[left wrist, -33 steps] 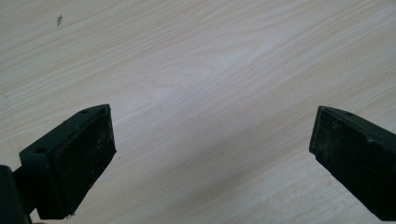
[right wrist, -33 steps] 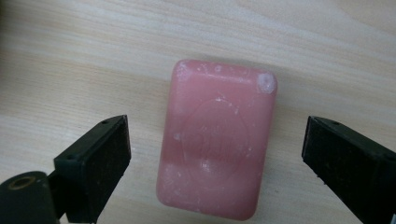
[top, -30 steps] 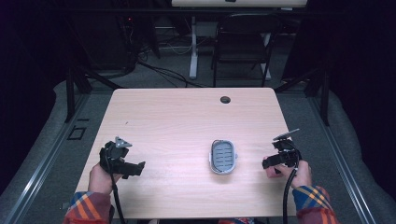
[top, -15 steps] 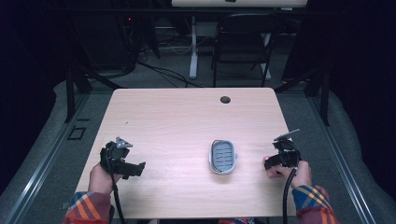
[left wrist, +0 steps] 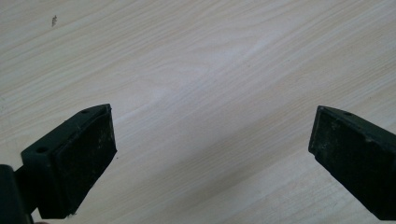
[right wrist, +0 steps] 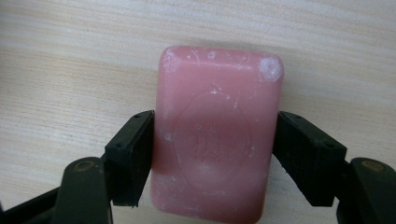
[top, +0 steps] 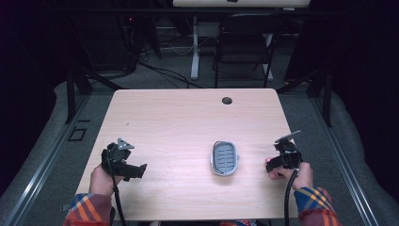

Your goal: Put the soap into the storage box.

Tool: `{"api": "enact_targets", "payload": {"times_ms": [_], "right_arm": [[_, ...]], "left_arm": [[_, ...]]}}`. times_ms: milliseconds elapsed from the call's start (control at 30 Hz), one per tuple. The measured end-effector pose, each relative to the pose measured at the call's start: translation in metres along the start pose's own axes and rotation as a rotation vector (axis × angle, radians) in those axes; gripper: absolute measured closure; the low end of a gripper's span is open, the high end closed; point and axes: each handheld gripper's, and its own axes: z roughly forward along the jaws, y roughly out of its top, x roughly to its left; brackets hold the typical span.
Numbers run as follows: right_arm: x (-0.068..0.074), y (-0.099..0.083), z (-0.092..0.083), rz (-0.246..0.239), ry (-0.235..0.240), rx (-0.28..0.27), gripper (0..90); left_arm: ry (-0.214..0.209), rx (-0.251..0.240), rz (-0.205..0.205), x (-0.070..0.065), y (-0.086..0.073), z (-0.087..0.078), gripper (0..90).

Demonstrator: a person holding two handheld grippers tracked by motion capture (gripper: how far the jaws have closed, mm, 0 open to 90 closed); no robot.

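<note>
A pink bar of soap (right wrist: 217,135) with a stamped oval lies between the jaws of my right gripper (right wrist: 212,144), which press on its two long sides, just above the wooden table. In the high view that right gripper (top: 277,161) is near the table's right edge, pointing left toward a grey oval soap dish (top: 225,157) with a slotted floor. My left gripper (top: 134,170) is at the front left of the table. Its jaws stand wide apart over bare wood, and the left gripper (left wrist: 212,135) holds nothing.
The light wooden table (top: 179,117) has a round cable hole (top: 227,100) near its far edge. A folding chair (top: 244,42) and desk legs stand on the floor beyond the table. A small dark speck (left wrist: 54,19) marks the wood.
</note>
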Motion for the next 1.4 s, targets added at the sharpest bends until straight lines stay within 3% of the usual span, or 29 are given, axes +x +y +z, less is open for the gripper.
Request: {"api": "enact_targets", "payload": {"times_ms": [567, 700, 900, 933, 1133, 1167, 1200, 1400], "right_arm": [[0.001, 0.001, 0.003, 0.017, 0.024, -0.002, 36.2], [-0.003, 0.001, 0.001, -0.011, 0.031, 0.034, 36.3], [-0.004, 0.001, -0.002, -0.002, 0.048, 0.018, 36.3], [-0.003, 0.0, -0.001, 0.016, 0.042, -0.006, 36.4], [-0.004, 0.001, -0.005, -0.014, 0.059, 0.008, 36.3], [-0.003, 0.0, -0.004, 0.002, 0.057, -0.009, 36.3], [-0.004, 0.001, -0.007, -0.016, 0.06, 0.021, 36.4], [-0.001, 0.0, -0.007, -0.023, 0.062, 0.002, 36.4]], "left_arm": [[0.001, -0.002, 0.007, -0.001, 0.0, 0.0, 0.6], [-0.001, -0.002, 0.008, 0.0, 0.0, 0.0, 0.6], [-0.004, -0.002, 0.009, 0.0, 0.0, 0.0, 0.6], [-0.004, -0.003, 0.009, 0.0, 0.0, 0.0, 0.6], [-0.005, -0.003, 0.009, 0.0, 0.0, 0.0, 0.6], [-0.005, -0.003, 0.009, 0.0, 0.0, 0.0, 0.6], [-0.005, -0.003, 0.009, 0.0, 0.0, 0.0, 0.6], [-0.007, -0.003, 0.009, 0.0, 0.0, 0.0, 0.6]]}}
